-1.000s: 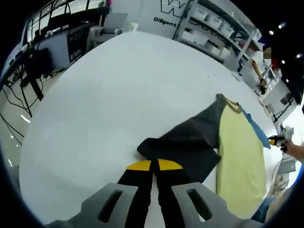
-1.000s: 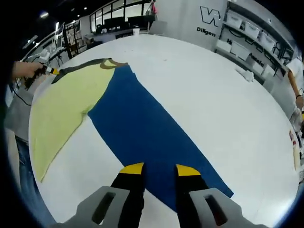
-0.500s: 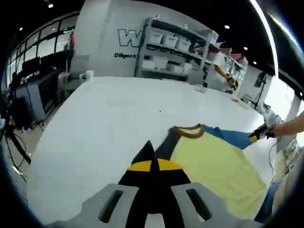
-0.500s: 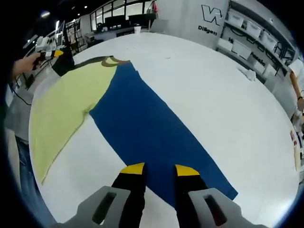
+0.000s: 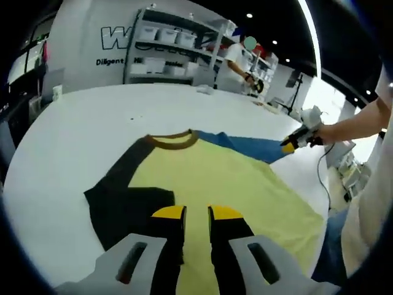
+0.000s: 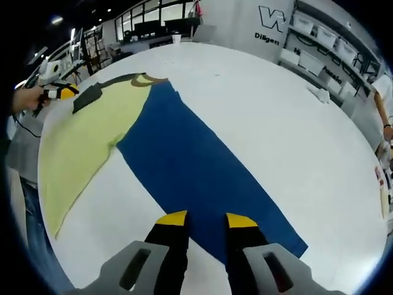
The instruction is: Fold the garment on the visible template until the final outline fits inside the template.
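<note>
Left gripper view: the left gripper hangs over the near part of a shirt spread flat on a white table. Its yellow-tipped fingers stand slightly apart with a narrow gap between them and nothing held. The shirt has a pale yellow body, a brown collar on the far side, and a dark sleeve folded inward on the left, lying partly over the yellow body. A blue template shows from under the shirt's far right edge. At the right, a hand holds the right gripper with its tip at the blue template's edge; whether it touches cannot be told. Shelves and a person stand beyond the table.

Right gripper view: the right gripper is poised above the near end of the template, a long blue strip running away across the table. Its fingers are spread, with only blue surface seen between them. The shirt lies to the left, overlapping the template's far left edge, its collar at the far end. At the far left the left gripper hovers beside the dark sleeve.
</note>
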The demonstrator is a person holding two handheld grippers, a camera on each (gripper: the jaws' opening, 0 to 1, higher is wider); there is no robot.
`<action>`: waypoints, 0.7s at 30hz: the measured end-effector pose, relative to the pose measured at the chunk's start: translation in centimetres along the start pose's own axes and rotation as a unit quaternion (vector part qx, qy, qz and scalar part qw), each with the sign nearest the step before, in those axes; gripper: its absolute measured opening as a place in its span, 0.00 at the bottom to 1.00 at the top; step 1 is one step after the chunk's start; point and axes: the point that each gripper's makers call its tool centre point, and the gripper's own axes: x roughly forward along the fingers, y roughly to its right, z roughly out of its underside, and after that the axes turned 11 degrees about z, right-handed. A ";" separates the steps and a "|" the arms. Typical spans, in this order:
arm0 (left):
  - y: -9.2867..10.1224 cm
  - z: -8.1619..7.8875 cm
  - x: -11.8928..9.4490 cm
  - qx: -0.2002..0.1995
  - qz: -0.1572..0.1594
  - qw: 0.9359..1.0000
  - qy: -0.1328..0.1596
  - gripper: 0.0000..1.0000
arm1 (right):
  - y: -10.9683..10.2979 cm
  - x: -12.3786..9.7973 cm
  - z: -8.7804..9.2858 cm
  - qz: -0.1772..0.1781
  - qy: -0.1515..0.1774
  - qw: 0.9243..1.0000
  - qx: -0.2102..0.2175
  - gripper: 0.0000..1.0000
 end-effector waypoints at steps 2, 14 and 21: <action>-1.2 -0.1 -1.4 0.005 -0.025 1.000 0.005 0.15 | 0.0 0.0 0.0 0.001 0.001 1.000 0.000 0.16; -10.8 1.0 -4.7 -0.119 -0.137 0.983 0.042 0.16 | -0.4 -0.2 0.0 -0.002 0.002 1.000 0.005 0.15; -12.0 1.6 -3.3 -0.161 -0.123 0.979 0.031 0.19 | -0.2 -0.2 0.0 0.001 0.002 1.000 0.008 0.15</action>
